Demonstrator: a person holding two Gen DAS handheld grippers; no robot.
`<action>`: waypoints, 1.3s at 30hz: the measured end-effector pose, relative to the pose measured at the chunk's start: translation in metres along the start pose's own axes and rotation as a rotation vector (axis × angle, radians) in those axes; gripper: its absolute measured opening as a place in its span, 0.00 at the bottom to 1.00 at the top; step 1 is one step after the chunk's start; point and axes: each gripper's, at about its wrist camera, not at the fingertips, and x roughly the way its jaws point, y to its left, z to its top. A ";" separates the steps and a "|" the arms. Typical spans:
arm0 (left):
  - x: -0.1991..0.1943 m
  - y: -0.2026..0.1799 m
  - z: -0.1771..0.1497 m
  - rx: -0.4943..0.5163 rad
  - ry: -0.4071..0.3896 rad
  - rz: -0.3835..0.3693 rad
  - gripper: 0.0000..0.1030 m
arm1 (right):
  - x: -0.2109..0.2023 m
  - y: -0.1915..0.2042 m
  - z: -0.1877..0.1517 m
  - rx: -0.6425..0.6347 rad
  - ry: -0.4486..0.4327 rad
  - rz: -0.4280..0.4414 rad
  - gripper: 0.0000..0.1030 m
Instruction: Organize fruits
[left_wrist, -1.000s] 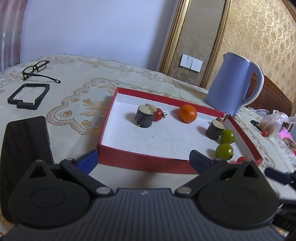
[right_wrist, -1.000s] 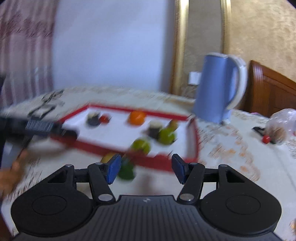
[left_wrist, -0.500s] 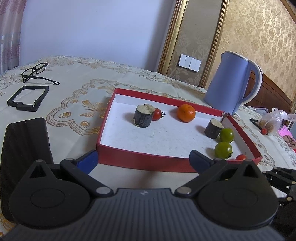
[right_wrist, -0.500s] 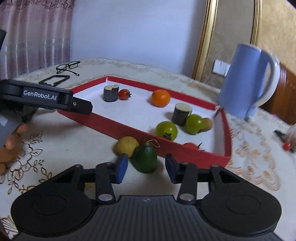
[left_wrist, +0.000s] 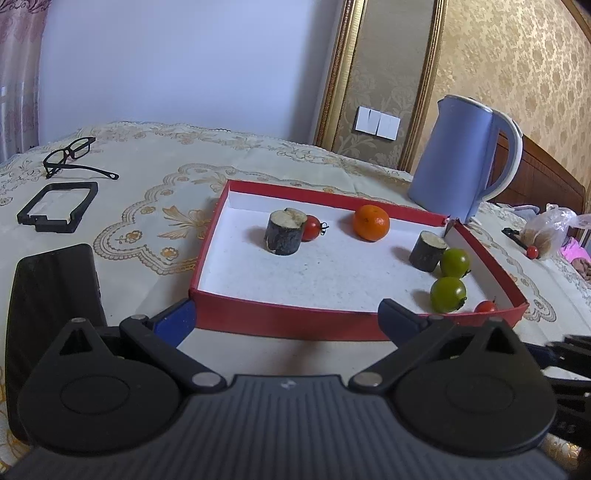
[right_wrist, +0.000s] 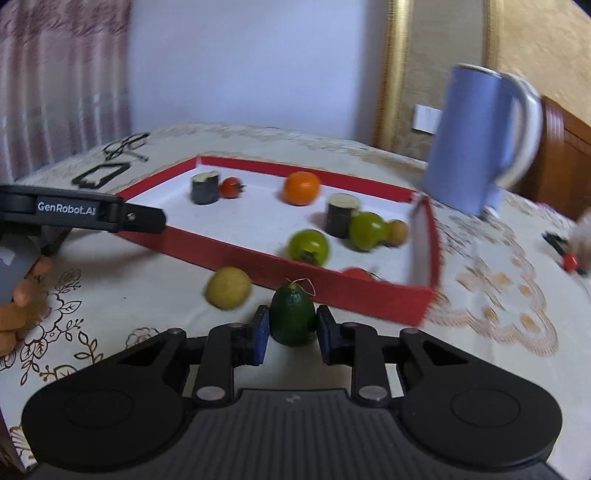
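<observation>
A red tray with a white floor holds an orange, red cherry tomatoes, two green tomatoes and two wood stumps. My left gripper is open and empty before the tray's front wall. My right gripper has its blue pads against both sides of a dark green fruit on the tablecloth, just outside the tray. A yellow fruit lies to its left. The left gripper's arm shows at the left.
A blue kettle stands behind the tray's right corner. Glasses, a black frame and a dark phone lie on the left. A plastic bag lies at the far right.
My right gripper moved forward and closed its pads around the dark green fruit. My left gripper stayed still and open.
</observation>
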 end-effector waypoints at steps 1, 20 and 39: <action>0.000 0.000 0.000 0.000 0.000 0.000 1.00 | -0.003 -0.004 -0.003 0.015 -0.003 -0.025 0.26; -0.005 0.004 0.000 -0.018 -0.034 0.026 1.00 | 0.025 0.050 0.022 -0.015 0.013 0.029 0.45; -0.044 -0.001 -0.006 0.126 -0.071 0.046 1.00 | -0.018 0.079 0.008 -0.081 -0.125 -0.071 0.50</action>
